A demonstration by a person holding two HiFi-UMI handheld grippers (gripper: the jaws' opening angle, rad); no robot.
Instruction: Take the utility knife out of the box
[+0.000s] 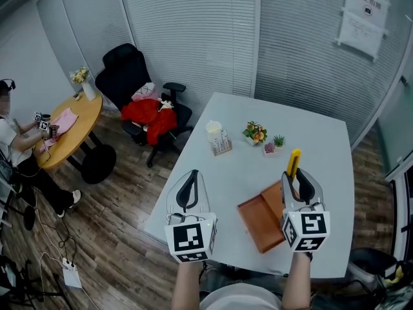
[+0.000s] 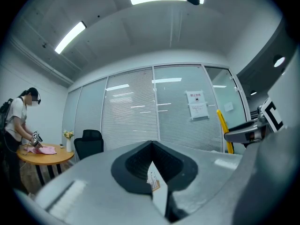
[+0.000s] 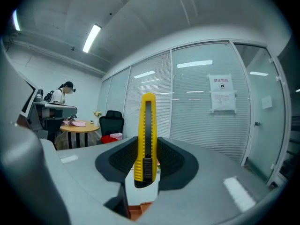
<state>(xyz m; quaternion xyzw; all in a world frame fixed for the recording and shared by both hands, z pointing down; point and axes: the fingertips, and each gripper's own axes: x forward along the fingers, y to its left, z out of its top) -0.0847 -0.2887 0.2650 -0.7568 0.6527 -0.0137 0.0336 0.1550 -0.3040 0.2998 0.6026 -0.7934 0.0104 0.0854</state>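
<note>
A yellow utility knife (image 1: 293, 162) stands up between the jaws of my right gripper (image 1: 301, 175), which is shut on its lower end. In the right gripper view the knife (image 3: 146, 130) rises upright from the dark pads (image 3: 176, 161), lifted above the brown box (image 1: 261, 219). That open, shallow box lies on the white table (image 1: 322, 141) just left of the right gripper. My left gripper (image 1: 191, 174) hovers over the table's near left edge, jaws shut with nothing between them (image 2: 152, 146). From the left gripper view the knife (image 2: 223, 130) shows at the right.
At the table's far side stand a cup holder (image 1: 219, 139) and small potted plants (image 1: 256, 132). A black office chair with red cloth (image 1: 150, 112) is beyond the table's left corner. A person (image 1: 11, 134) works at a round wooden table (image 1: 71, 131). Glass walls with blinds close the room.
</note>
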